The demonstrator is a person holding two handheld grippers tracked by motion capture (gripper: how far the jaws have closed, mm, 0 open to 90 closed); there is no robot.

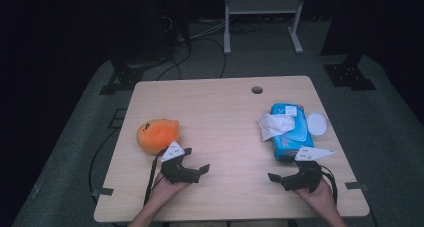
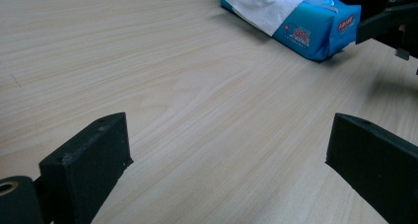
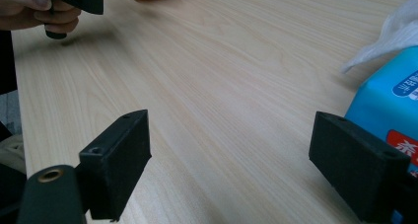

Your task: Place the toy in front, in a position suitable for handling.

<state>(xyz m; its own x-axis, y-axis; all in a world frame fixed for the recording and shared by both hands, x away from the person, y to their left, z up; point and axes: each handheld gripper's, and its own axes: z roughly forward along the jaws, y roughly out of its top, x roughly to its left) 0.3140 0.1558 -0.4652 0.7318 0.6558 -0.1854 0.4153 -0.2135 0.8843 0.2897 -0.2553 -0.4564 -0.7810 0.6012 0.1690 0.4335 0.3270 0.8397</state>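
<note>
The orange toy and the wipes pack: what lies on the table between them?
Nothing. In the high view, the stretch between the orange toy and the wipes pack is bare wood of the table.

**Tally on the table**

One orange plush toy (image 1: 157, 134) at the left. One blue pack of wipes (image 1: 290, 132) at the right — one white tissue (image 1: 274, 124) sticking out of its top. One white round lid (image 1: 317, 123) just beside the pack. Two hand-held grippers — left gripper (image 1: 196, 163), right gripper (image 1: 281, 179).
</note>
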